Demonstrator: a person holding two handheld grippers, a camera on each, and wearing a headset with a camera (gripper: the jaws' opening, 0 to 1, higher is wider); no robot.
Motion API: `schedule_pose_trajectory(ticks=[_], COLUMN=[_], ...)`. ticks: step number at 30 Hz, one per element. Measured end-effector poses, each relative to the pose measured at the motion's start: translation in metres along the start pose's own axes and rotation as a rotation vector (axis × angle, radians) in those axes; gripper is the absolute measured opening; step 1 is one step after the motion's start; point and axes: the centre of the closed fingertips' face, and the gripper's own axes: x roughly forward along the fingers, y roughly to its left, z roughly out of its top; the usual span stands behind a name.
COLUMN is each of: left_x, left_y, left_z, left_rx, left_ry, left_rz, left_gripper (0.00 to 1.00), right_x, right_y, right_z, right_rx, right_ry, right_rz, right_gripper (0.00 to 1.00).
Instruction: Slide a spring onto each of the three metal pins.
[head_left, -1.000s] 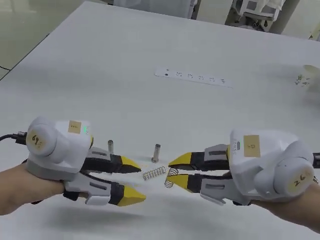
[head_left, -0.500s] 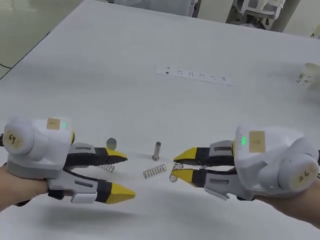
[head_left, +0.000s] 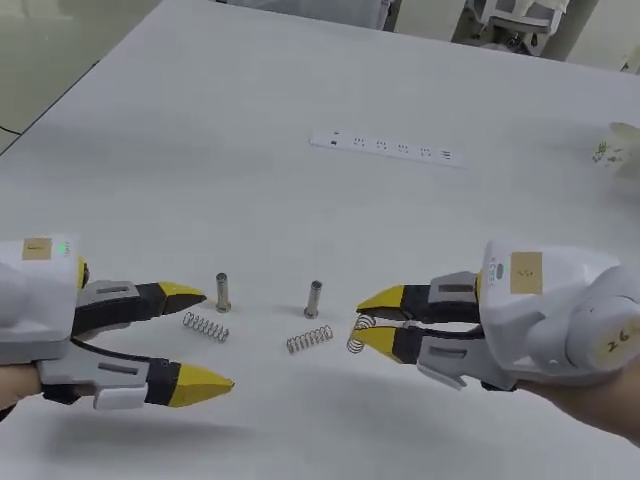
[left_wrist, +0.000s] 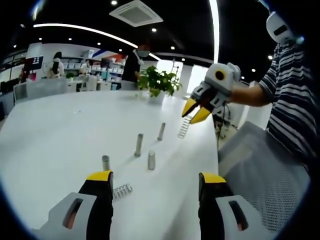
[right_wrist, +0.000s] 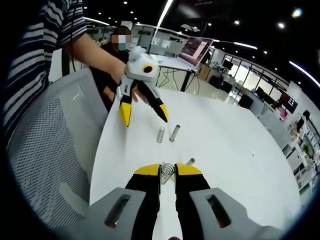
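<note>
White desk (head_left: 300, 90) runs under both claws, with a power strip (head_left: 388, 151) far beyond them. My right claw (head_left: 358, 322) is pinched narrow on a spring (head_left: 356, 342). My left claw (head_left: 214, 338) gapes wide, a loose spring (head_left: 205, 326) lying just beside its tips. One metal pin (head_left: 222, 291) stands upright near the left claw's upper tip. A second pin (head_left: 314, 299) stands between the claws, a third spring (head_left: 309, 340) just beside it. Print on the right claw's tan sticker (head_left: 526, 272) is too small to read.

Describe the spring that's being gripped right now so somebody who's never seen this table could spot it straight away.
On the white table, find the right gripper, whose yellow-tipped jaws point in from the right side. The spring pinched between those tips is the one. Unlike it, the left loose spring and the middle loose spring lie flat on the table, untouched.
</note>
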Motion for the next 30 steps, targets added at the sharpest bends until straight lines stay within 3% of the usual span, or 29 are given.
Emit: schedule_pose_trajectory(ticks=[14, 22, 30], left_x=[-0.007, -0.008, -0.012], left_y=[0.011, 0.014, 0.018], left_z=[0.006, 0.004, 0.004], left_rx=[-0.017, -0.018, -0.025], left_ry=[-0.068, -0.071, -0.078], left_rz=[0.064, 0.080, 0.097], left_gripper=[0.97, 0.98, 0.98], right_x=[-0.010, -0.018, -0.028], right_y=[-0.013, -0.027, -0.051], right_z=[-0.015, -0.026, -0.035], right_rx=[0.023, 0.027, 0.034], right_ry=[0.028, 0.056, 0.079], right_rz=[-0.032, -0.057, -0.105], right_gripper=[0.07, 0.07, 0.07])
